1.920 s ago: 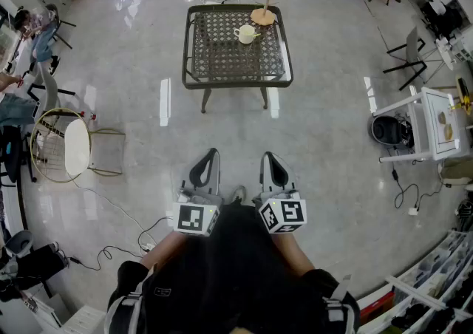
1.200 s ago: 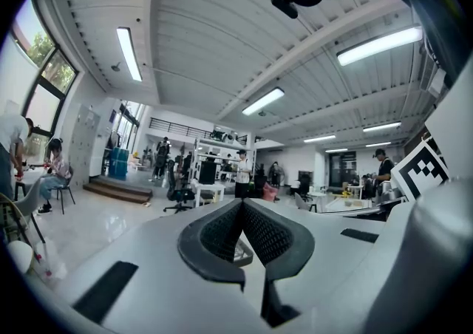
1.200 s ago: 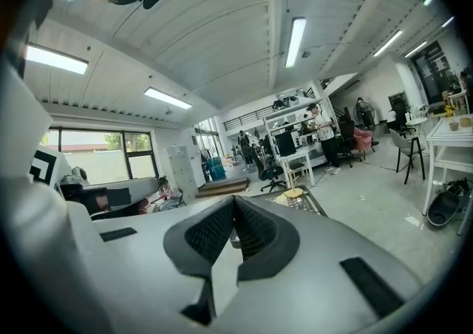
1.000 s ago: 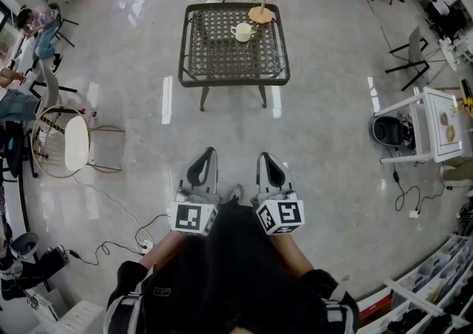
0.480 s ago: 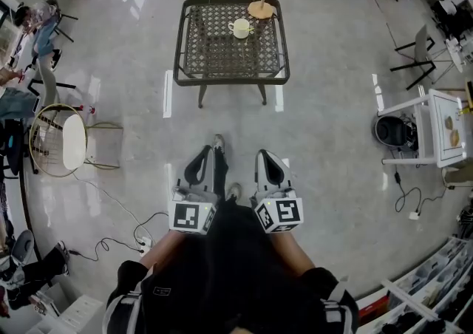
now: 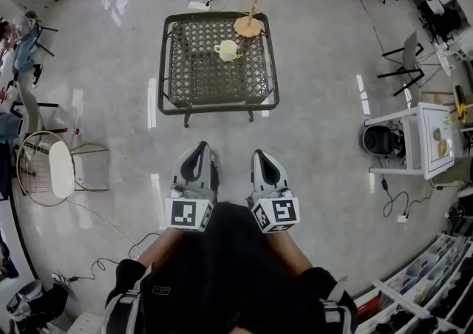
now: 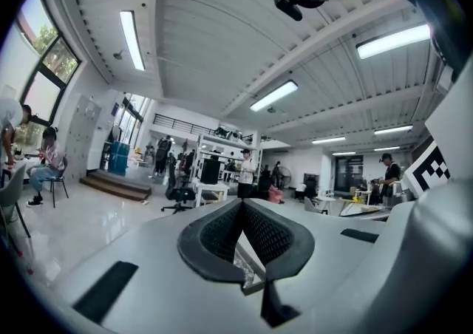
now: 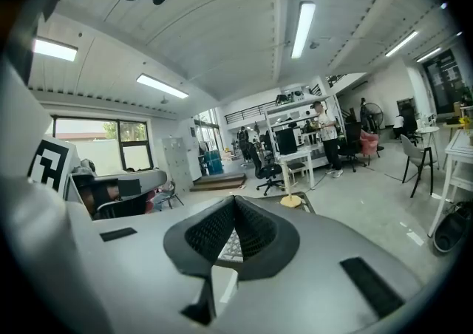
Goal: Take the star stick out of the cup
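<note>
While you stand on glossy floor (image 6: 318,103), facing mesh table (image 6: 164,66) from well back, both tools sit low by your waist. Left gripper (image 6: 198,149): jaws pressed together at tips, nothing between them. Right gripper (image 6: 262,155): likewise closed tight, empty. Cream cup (image 6: 226,49) stands on table's far half, just beside round wooden stand (image 6: 249,25) with upright rod. Star stick too small to make out from here. Both grippers well apart from cup. White cart (image 6: 421,140) off to your right, wire-framed chair (image 6: 55,170) to your left.
</note>
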`<state>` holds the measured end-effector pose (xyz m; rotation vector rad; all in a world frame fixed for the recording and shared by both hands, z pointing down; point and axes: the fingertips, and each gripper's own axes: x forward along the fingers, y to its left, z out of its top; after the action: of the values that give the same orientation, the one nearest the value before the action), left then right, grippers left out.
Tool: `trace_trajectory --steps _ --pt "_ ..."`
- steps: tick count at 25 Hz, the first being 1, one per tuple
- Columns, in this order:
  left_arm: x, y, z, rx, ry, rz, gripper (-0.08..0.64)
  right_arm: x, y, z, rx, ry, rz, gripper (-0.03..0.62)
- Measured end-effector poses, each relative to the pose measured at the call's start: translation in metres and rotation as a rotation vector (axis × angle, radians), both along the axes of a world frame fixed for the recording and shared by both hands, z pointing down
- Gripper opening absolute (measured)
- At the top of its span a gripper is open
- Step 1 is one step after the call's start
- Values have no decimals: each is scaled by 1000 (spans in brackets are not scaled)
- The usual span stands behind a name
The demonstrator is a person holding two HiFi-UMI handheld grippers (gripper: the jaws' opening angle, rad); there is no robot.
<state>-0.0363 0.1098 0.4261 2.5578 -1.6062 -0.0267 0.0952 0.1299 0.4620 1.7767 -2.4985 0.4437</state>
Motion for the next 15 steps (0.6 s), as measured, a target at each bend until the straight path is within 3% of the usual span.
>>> trace_trajectory --steps 6,15 --pt "-13 -92 -10 1 4 32 16 -16 -93 -5 -18 10 19 9" --pt "-28 -176 -5 15 11 72 16 -33 -181 6 -43 22 48 9"
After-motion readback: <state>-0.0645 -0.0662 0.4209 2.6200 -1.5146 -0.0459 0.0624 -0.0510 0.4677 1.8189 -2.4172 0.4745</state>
